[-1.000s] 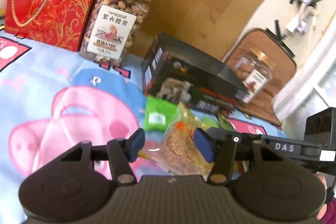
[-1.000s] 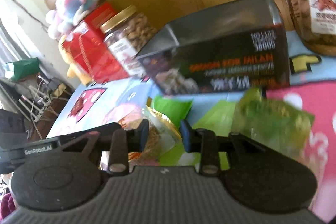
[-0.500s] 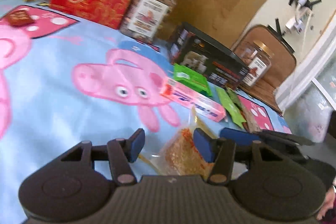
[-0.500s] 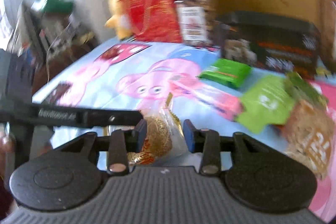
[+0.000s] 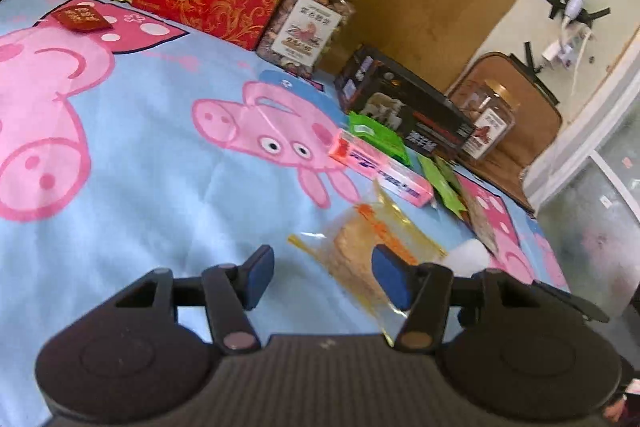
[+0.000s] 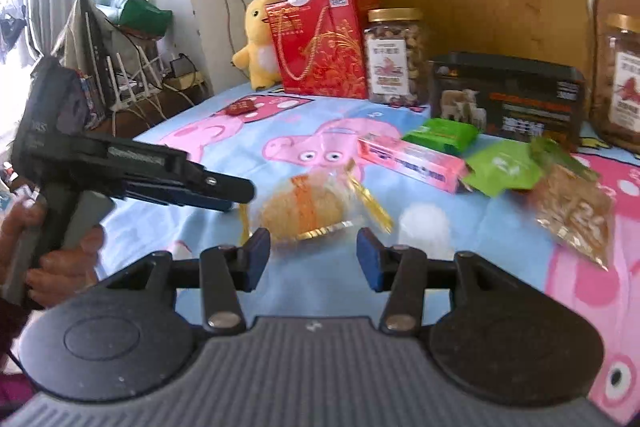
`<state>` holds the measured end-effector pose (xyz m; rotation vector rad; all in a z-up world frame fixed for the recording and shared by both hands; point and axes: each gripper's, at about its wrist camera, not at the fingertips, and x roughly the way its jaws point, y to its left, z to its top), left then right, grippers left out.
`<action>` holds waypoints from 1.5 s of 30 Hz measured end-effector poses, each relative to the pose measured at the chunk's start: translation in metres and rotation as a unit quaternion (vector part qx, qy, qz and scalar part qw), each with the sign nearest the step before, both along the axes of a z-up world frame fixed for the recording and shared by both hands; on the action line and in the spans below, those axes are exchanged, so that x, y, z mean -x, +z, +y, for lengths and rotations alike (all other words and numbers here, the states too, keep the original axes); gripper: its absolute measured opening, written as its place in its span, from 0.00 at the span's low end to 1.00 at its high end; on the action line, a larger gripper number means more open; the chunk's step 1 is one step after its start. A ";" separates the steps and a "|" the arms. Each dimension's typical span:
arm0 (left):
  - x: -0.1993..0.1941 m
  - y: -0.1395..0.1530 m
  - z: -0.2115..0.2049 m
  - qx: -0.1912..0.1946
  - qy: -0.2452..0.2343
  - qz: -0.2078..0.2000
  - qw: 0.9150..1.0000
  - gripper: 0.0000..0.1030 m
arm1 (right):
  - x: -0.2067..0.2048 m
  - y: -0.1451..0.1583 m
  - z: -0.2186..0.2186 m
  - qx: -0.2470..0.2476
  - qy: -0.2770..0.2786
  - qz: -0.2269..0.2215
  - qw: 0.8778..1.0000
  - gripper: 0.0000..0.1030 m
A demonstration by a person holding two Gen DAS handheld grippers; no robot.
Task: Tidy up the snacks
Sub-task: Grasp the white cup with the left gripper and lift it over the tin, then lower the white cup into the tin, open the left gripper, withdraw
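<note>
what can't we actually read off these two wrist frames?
- Clear snack packet: left wrist view, its near end is hidden behind the left gripper; contact can't be judged.
- Same packet, right wrist view: blurred, print illegible.
- Right-hand nut jar: right wrist view, cut by the frame edge.
- White round thing: blown out, unidentifiable.
- Small red item: too small to name.

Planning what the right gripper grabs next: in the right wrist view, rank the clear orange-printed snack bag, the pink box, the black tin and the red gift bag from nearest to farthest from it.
1. Clear orange-printed snack bag, just ahead of the right gripper.
2. Pink box, ahead, slightly right.
3. Black tin, back right.
4. Red gift bag, back, by the wall.
</note>
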<state>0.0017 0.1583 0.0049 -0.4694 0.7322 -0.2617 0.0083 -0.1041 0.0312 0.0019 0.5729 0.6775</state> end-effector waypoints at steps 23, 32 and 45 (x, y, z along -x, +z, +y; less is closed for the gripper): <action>-0.046 0.011 -0.164 -0.162 -0.200 -0.060 0.964 0.44 | -0.008 -0.025 -0.015 0.107 -0.075 -0.068 0.989 0.49; -0.055 0.022 -0.160 -0.158 -0.187 -0.060 0.968 0.34 | -0.010 -0.026 -0.006 0.126 -0.052 -0.093 0.986 0.31; -0.172 0.106 -0.182 -0.146 -0.146 -0.183 0.961 0.33 | -0.107 0.037 -0.011 0.147 -0.124 -0.248 0.949 0.30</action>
